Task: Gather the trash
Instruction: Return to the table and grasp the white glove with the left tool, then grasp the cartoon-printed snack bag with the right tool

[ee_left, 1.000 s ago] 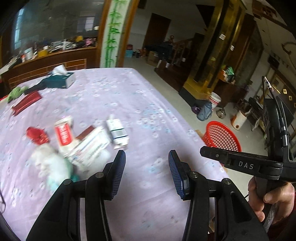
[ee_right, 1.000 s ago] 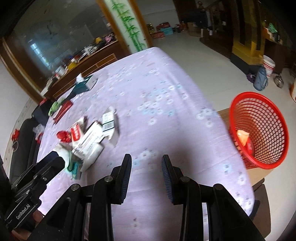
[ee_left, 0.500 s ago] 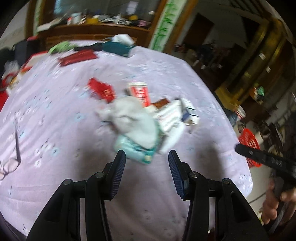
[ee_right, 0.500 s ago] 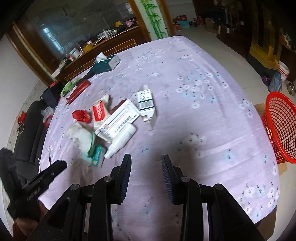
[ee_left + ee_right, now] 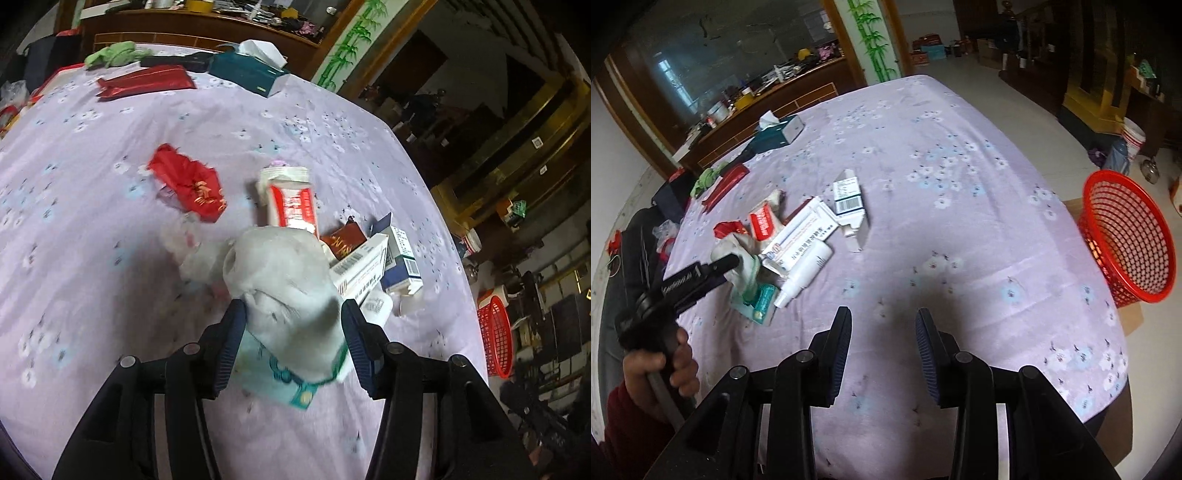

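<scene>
Crumpled white-grey tissue wad [image 5: 280, 280] hides most of the teal flat packet [image 5: 295, 384] under it, and motion blur smears edges. The wad sits betw. the left gripper [image 5: 291, 332] pads, jaws spread, contact unclear. Right gripper [image 5: 882, 343] hangs parted and empty over lilac floral tablecloth [image 5: 960, 184], well right of the wad; red mesh basket [image 5: 1126, 240] farther right.

Teal packet [image 5: 291, 384] — mostly hidden under crumpled tissue [image 5: 280, 280].

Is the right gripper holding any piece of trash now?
No, the right gripper is open and holds nothing, with only the purple tablecloth showing between its fingers.
</scene>
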Available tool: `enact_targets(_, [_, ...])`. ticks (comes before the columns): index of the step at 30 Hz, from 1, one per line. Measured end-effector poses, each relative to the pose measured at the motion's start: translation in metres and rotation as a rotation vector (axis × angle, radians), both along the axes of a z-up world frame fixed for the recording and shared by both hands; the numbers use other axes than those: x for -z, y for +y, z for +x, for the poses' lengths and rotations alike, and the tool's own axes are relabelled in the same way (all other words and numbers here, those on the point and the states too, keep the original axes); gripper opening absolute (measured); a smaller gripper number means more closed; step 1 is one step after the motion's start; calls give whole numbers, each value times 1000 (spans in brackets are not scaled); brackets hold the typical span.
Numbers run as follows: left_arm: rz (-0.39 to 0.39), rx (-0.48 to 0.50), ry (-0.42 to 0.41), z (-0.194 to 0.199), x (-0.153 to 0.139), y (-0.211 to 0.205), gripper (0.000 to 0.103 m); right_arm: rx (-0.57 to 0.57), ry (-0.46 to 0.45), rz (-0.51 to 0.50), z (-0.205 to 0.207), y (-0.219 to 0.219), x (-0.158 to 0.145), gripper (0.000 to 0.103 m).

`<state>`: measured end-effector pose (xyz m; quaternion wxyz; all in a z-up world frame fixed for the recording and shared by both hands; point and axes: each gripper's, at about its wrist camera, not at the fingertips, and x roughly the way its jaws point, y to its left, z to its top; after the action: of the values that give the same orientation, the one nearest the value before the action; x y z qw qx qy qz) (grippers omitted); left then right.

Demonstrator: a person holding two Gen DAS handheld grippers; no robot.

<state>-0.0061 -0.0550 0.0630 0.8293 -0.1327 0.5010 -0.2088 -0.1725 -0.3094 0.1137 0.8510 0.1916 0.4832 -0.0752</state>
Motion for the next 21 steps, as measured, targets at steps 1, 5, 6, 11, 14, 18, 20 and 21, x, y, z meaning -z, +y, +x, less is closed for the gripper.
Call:
enact_targets(1, [4,5,-15,1,1,-2,50,2,4,-2,-1,0,0,38])
enact_targets(5, [7,40,-17,5,3,-5,14,-9,16,-3,3,9,3,38])
enact_targets(6, [-4,47,-36,2,-2,-1,13,-18,16,1,5,12,3,38])
enact_targets(11, [-5,58,-139,-20,-34,25,12,-152,-6,15,29,48,3,41])
enact_targets(14, [21,45,-199,-32,-53,44,12,-297,-28,28,52,81,4,53])
enact_targets(18, [60,19,-233,-47,-61,72,12,-473,-27,11,84,125,15,60])
enact_targets(20, [76,5,-236,-51,-60,83,12,-537,-8,-3,98,141,26,62])
enact_targets(21, [84,-1,-237,-54,-59,88,12,-566,5,-14,105,150,32,62])
